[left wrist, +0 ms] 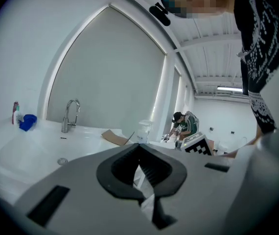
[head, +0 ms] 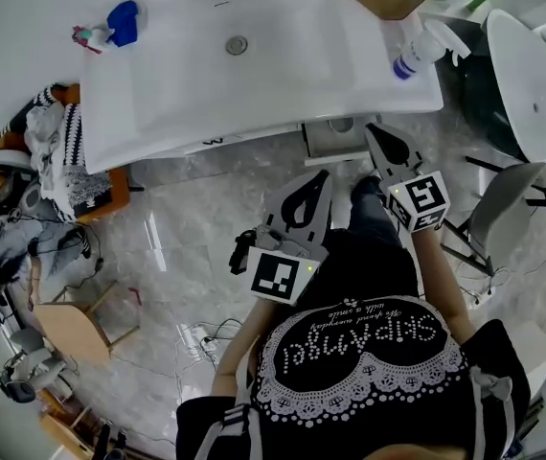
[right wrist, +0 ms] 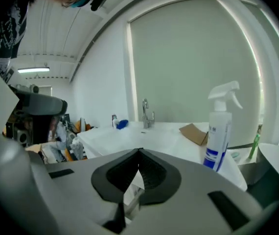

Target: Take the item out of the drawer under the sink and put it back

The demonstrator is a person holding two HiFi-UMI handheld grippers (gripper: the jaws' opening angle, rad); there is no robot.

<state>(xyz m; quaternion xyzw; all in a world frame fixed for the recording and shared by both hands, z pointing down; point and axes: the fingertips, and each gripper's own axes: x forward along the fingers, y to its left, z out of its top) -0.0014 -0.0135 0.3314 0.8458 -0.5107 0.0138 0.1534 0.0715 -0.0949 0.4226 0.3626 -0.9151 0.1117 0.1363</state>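
Nearest the lens, the left claw (head: 323, 182) and right claw (head: 378, 134) are hovering pressed together and empty at centre frame, while the item is presumably lying in the ajar drawer (head: 332, 144) just above them, risking the right claw clipping the sink (head: 187, 75) rim.

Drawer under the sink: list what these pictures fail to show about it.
- Drawer interior: head view, mostly under the sink rim; only a sliver shows.
- Item: the round shape there is too small to identify.
- Both gripper views: they look across the sink top; the drawer is not in frame.
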